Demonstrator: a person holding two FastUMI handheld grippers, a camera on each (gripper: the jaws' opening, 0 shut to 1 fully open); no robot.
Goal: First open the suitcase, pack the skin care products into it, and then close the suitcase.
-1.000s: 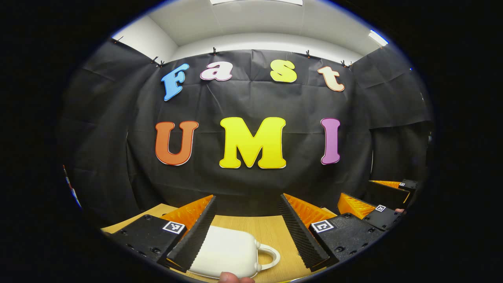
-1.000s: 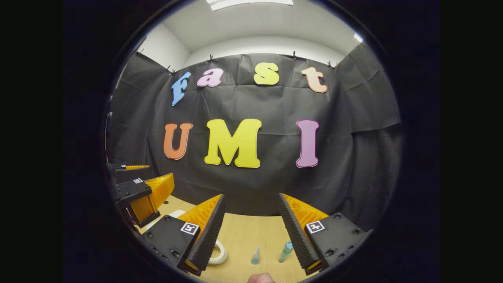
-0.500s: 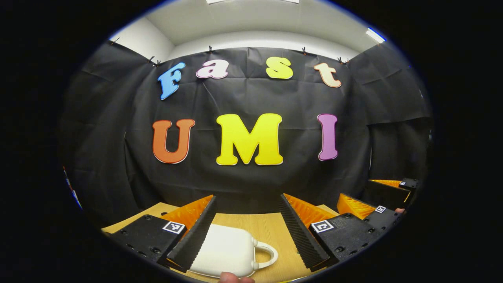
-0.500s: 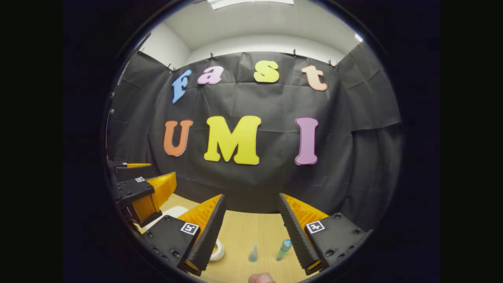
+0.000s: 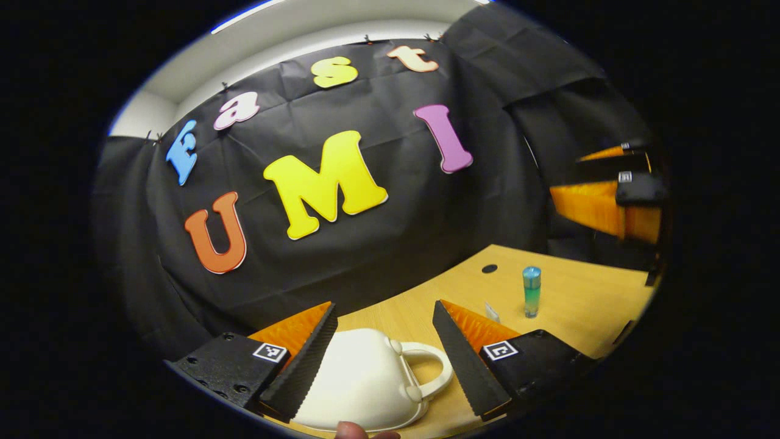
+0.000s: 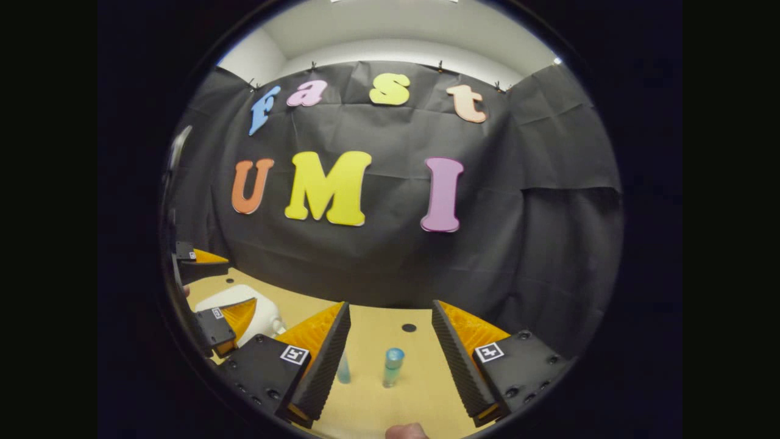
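Two hand-held grippers hover over a wooden surface (image 6: 420, 390) with a closed suitcase and skin care bottles.

The left hand-held gripper (image 5: 384, 360) has its fingers spread apart above the small white suitcase (image 5: 359, 384), which lies shut, its handle (image 5: 429, 369) pointing right. The right hand-held gripper (image 6: 390, 360) is also spread wide, touching nothing; between its fingers stands a blue-capped bottle (image 6: 392, 366), upright, with a smaller bottle (image 6: 343, 369) just left of it.

a recording booth, probably inside an office: black cloth wall (image 6: 378, 256) clipped up, white ceiling (image 6: 396, 30) above, light wooden table (image 6: 378, 396) near.
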